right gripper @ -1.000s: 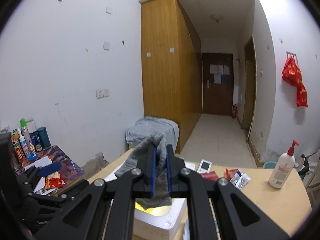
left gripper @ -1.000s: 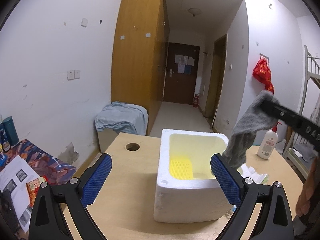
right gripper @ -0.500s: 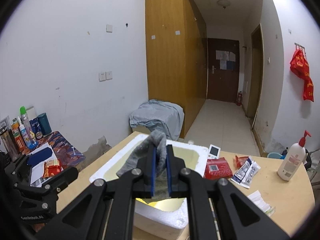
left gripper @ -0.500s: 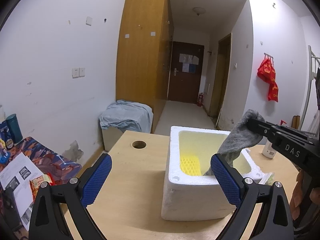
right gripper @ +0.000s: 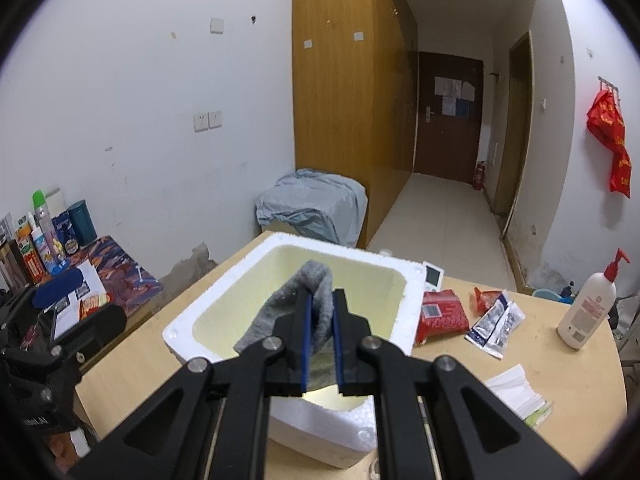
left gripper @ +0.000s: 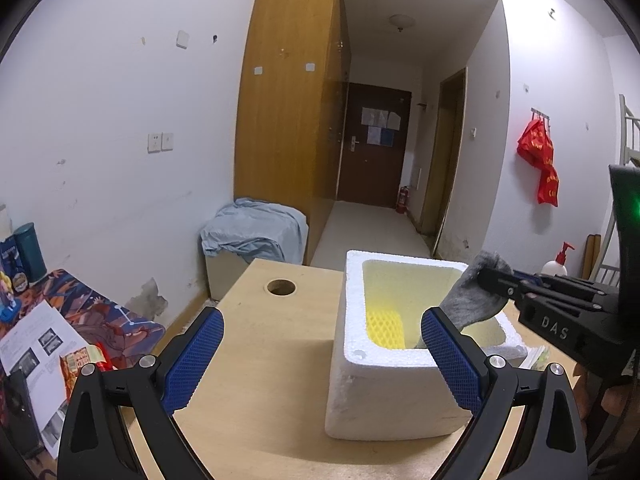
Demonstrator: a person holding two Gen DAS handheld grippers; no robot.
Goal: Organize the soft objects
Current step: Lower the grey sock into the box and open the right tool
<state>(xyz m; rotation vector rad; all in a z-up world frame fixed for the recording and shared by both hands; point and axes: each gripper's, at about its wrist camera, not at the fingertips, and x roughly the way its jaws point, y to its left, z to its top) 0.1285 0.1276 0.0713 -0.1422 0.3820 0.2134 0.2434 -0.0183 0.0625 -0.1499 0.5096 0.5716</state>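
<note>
We've got the gray sock (right gripper: 316,304) pinched tight in our right gripper (right gripper: 320,340), dangling just under the jaws over the open foam box (right gripper: 224,300). Left gripper (left gripper: 320,356) sits wide, empty. Next we probably just let go.

One foam box (right gripper: 404,280), one grey sock (right gripper: 316,280), one yellow foam net (left gripper: 386,330), one pump bottle (right gripper: 588,304), one red packet (right gripper: 440,316), one small white device (right gripper: 433,275), two grippers: left (left gripper: 320,356) and right (right gripper: 320,344).

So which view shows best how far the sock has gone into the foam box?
Left wrist: sock seen side-on, its lower end inside the foam box. Right wrist: the right gripper hides the sock's lower end.
</note>
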